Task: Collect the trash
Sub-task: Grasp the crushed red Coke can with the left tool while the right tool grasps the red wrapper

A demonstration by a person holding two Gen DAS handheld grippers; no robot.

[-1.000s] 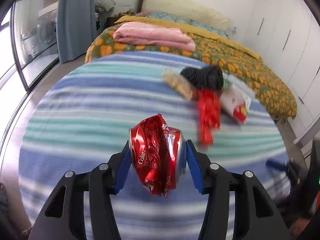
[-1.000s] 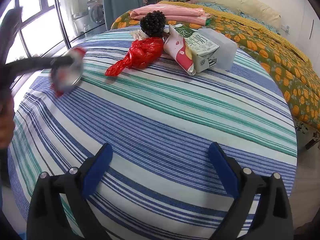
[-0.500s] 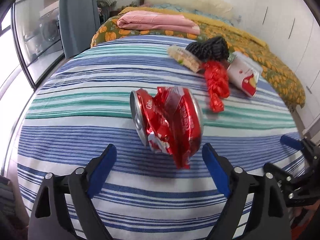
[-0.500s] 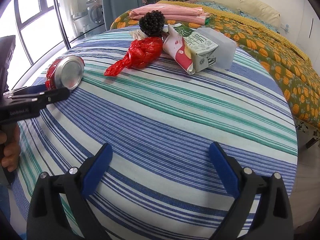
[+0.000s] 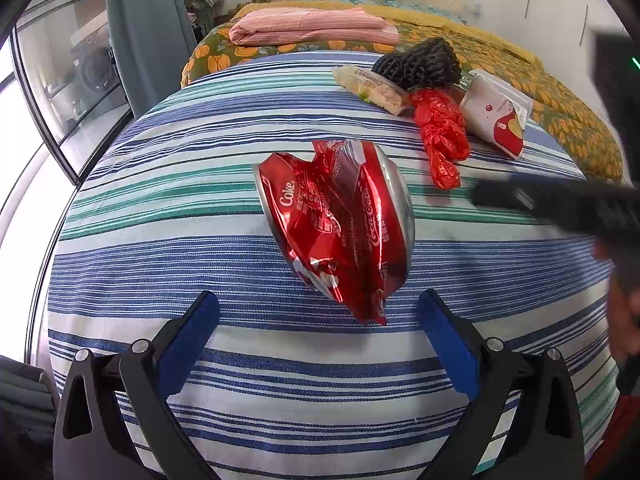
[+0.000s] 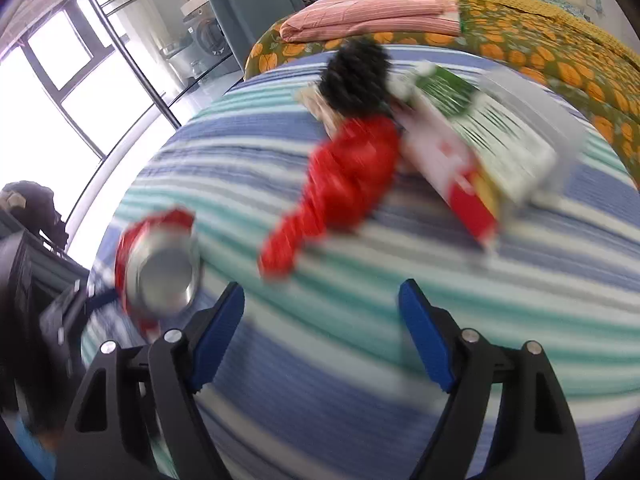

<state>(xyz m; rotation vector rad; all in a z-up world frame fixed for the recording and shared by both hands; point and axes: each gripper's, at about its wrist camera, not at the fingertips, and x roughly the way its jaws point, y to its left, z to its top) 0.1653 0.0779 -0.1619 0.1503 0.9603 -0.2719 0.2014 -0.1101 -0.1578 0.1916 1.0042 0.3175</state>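
Observation:
A crushed red Coke can (image 5: 340,224) lies on the striped tablecloth (image 5: 200,208), just beyond my open, empty left gripper (image 5: 318,318). It also shows in the right wrist view (image 6: 158,268) at the left. Farther back lies a pile of trash: a red plastic bag (image 5: 440,136), a black mesh ball (image 5: 416,64), a snack wrapper (image 5: 372,88) and a white and red carton (image 5: 496,120). My right gripper (image 6: 322,304) is open and empty, close in front of the red bag (image 6: 340,188). That view is blurred by motion.
A green and white carton (image 6: 480,128) and a clear plastic box (image 6: 536,108) lie in the pile. Behind the table is a bed (image 5: 520,64) with folded pink cloth (image 5: 316,28). A window wall (image 5: 48,80) and curtain (image 5: 148,32) are at the left.
My left gripper has opened, let go of the Coke can onto the table and drawn back. My right gripper has moved forward and left toward the red bag.

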